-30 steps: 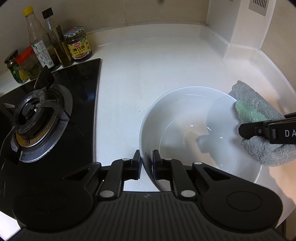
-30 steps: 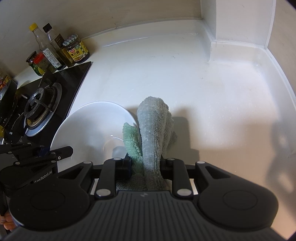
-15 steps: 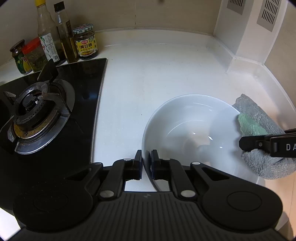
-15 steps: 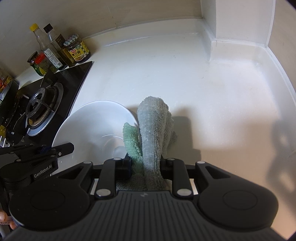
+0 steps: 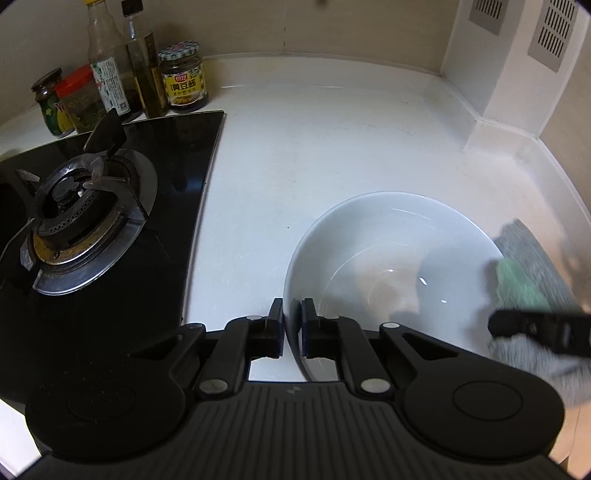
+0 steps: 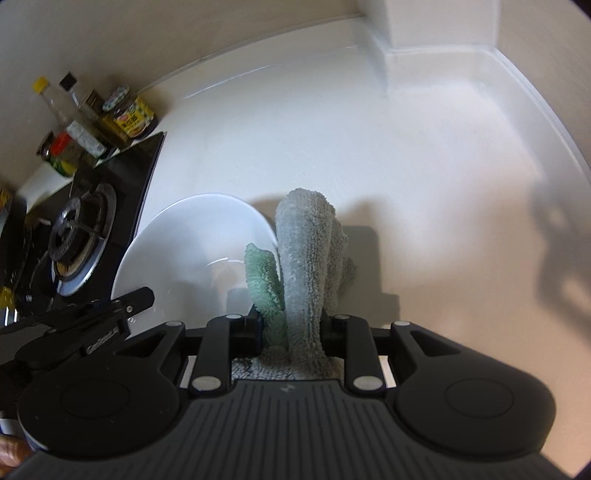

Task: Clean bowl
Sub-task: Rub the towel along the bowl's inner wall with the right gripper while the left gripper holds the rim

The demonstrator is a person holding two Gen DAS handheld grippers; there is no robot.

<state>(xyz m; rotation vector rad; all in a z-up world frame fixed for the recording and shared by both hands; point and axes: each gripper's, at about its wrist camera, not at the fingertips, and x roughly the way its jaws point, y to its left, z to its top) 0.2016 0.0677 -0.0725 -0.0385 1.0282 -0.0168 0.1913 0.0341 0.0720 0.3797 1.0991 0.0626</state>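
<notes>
Bowl (image 5: 391, 258) sits white and glossy on the pale surface (image 5: 332, 140), its near rim caught between the fingers of the left gripper (image 5: 293, 321). Those fingers are closing, one pad outside the wall and one inside, already pressing the thin rim. At the bowl's right edge the right gripper (image 6: 291, 328) has its fingers clenched on a grey-and-green cloth (image 6: 303, 266); the folded cloth stands up out of the fingers, its green flap overlapping the bowl's rim, the grey part just outside the bowl. Left of the bowl lies a black glass hob (image 5: 110, 229) with a round gas burner (image 5: 70, 206). Beyond the bowl and to its left, behind the hob and against the wall, stands a cluster of bottles and jars (image 5: 122, 81). Far right of the bowl, a white boxed corner carries two vent grilles (image 5: 546, 33).
</notes>
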